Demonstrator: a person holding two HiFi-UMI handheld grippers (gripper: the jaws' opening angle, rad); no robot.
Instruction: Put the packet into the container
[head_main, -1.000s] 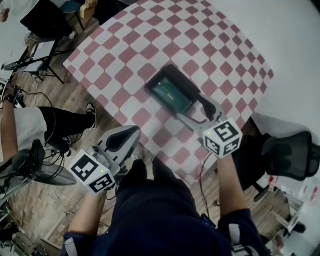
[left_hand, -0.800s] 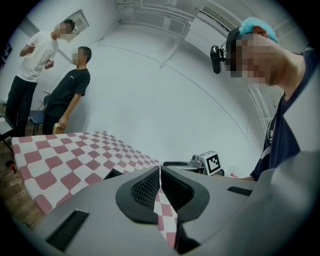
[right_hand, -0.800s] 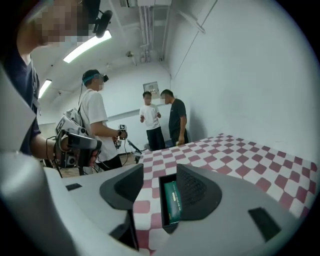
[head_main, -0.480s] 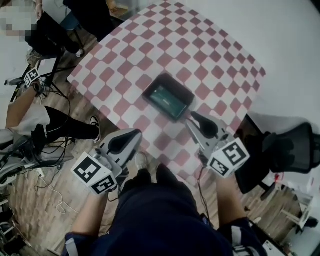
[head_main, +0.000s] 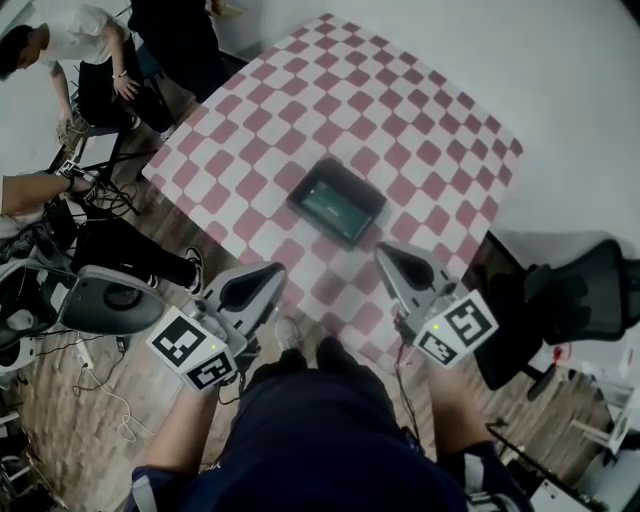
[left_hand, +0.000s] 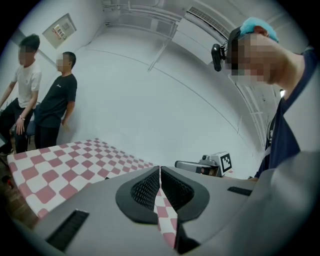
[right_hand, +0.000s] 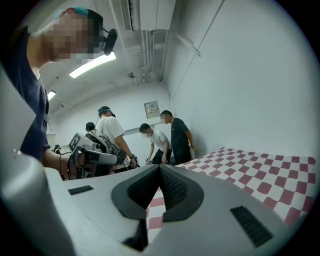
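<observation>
Teal-green flat packet (head_main: 333, 205) lies inside black rectangular tray (head_main: 362, 182), mid red-and-white checked table (head_main: 400, 110) | right gripper (head_main: 385, 252) at tray's 5 o'clock, jaws just closed together, empty | left gripper (head_main: 272, 270) at 7 o'clock, jaws together, empty | risk: a careless swing clips the tray, shifting it

The person's left forearm (head_main: 178, 432) and right forearm (head_main: 452, 405) reach forward from the body, each hand carrying a gripper. The left gripper (head_main: 268, 272) points ahead and slightly downward, its marker cube (head_main: 195, 350) back by the wrist. Its jaws meet at the tips with nothing between them. The right gripper (head_main: 386, 252) is held about level with it and well apart, aimed the same way. Its jaws have just been closing and stand together, empty.
</observation>
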